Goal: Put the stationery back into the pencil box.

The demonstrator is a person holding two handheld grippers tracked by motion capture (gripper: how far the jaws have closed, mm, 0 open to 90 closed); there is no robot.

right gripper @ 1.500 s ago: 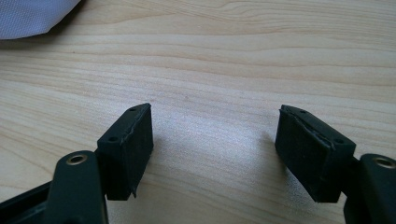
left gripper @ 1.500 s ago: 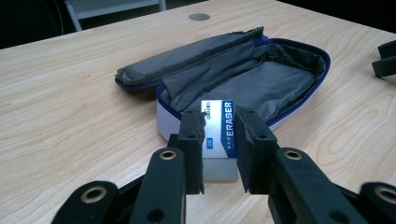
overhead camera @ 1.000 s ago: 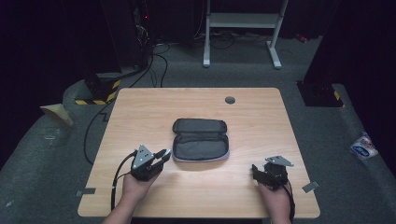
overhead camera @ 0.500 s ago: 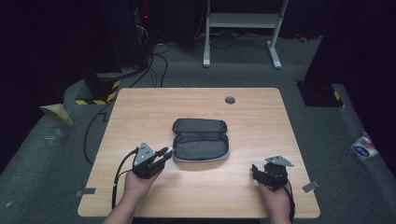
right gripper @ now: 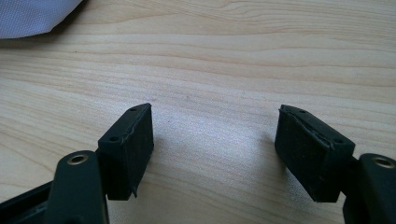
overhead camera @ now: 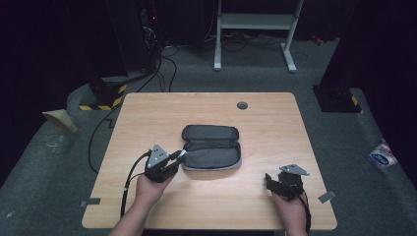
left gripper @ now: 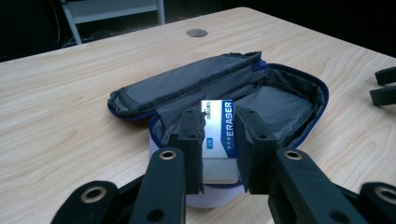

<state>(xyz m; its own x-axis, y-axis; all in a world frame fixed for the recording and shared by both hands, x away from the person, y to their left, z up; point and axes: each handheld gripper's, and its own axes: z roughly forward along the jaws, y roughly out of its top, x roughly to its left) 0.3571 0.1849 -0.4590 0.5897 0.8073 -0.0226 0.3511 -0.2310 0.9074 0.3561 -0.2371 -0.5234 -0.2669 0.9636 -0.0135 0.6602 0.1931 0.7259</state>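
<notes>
Looking down from the high view, the left gripper (overhead camera: 178, 157) sits at the near-left corner of the open pencil case (overhead camera: 212, 147); the right gripper (overhead camera: 269, 180) rests well apart on the table (overhead camera: 147, 113). Left gripper view: jaws clamped on a white eraser (left gripper: 219, 128), case just beyond. Right gripper view: jaws spread, holding nothing, over bare wood.

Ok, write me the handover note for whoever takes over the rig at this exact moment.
Left tool: shut on the eraser, held at the near edge of the open pencil case.
Right tool: open, nothing between its jaws, low over bare table to the right of the case.
Case: mid-table, lid folded back.
Done: case opened, eraser gripped.
Left: the frames don't settle whether the eraser is going in or coming out; finish that move, then probably close the case.
</notes>
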